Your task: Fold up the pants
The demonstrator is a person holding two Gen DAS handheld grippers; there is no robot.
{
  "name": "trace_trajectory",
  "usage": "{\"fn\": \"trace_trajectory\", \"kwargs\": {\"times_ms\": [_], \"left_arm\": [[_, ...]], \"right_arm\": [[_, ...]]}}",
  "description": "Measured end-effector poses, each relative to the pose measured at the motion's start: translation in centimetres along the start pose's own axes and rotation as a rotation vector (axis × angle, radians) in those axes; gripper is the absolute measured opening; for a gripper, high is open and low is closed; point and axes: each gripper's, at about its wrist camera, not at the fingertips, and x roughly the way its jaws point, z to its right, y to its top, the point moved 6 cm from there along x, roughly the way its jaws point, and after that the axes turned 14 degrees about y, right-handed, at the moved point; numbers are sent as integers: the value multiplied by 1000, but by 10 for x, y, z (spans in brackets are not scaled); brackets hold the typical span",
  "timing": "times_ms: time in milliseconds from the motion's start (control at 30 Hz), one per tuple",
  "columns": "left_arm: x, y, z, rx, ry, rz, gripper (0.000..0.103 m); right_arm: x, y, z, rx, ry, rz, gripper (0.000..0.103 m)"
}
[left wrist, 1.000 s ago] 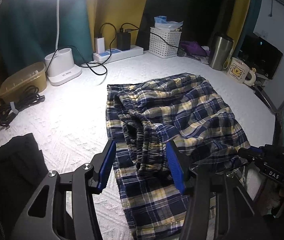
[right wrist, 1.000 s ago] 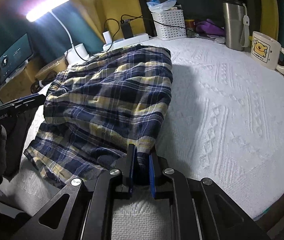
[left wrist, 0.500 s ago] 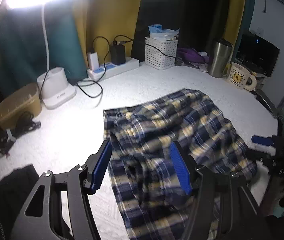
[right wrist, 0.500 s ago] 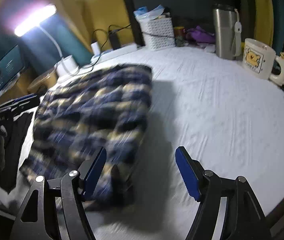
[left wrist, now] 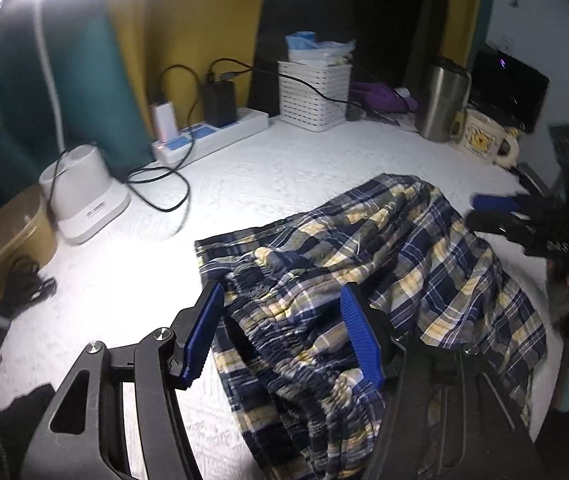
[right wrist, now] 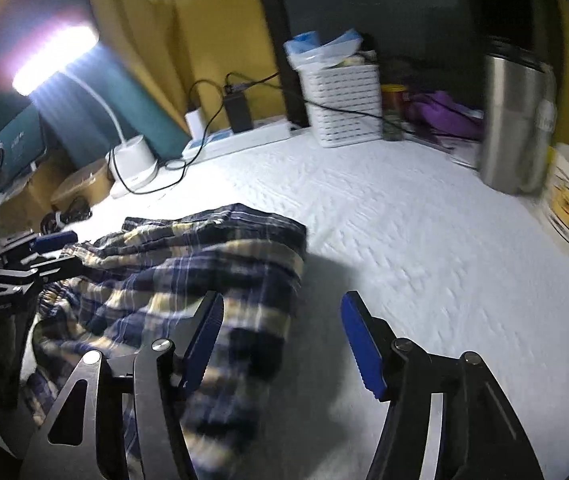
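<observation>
only partial lettering reads — "das" in white on the right gripper [left wrist: 552, 236] at the right edge of the left wrist view; faint white print on the left gripper [right wrist: 0, 300], far left, too blurred.

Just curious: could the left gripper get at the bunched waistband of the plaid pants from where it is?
Probably yes: the left gripper is open, the waistband lies right between its fingers, nothing covering it.
</observation>
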Motion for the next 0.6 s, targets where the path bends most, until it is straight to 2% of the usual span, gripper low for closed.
{"fn": "trace_trajectory", "kwargs": {"times_ms": [100, 133, 167, 200, 233, 267, 300, 600], "left_arm": [[5, 0, 5, 44, -4, 6, 60], [7, 0, 5, 50, -9, 10, 58], [9, 1, 4, 50, -10, 5, 37], [12, 1, 2, 46, -8, -8, 25], [14, 3, 0, 36, -13, -10, 25], [14, 5, -1, 31, -17, -3, 20], [14, 8, -1, 32, -19, 2, 14], [29, 32, -13, 23, -6, 40, 12]], "right_arm": [[19, 1, -5, -59, 18, -47, 63], [24, 1, -5, -68, 19, -56, 56], [28, 1, -5, -73, 22, -67, 36], [30, 2, -4, -75, 14, -69, 32], [32, 4, -3, -76, 11, -67, 28], [32, 6, -3, -79, 8, -64, 18], [32, 9, -2, -76, 2, -58, 17], [45, 27, 12, -16, 1, -21, 14]]}}
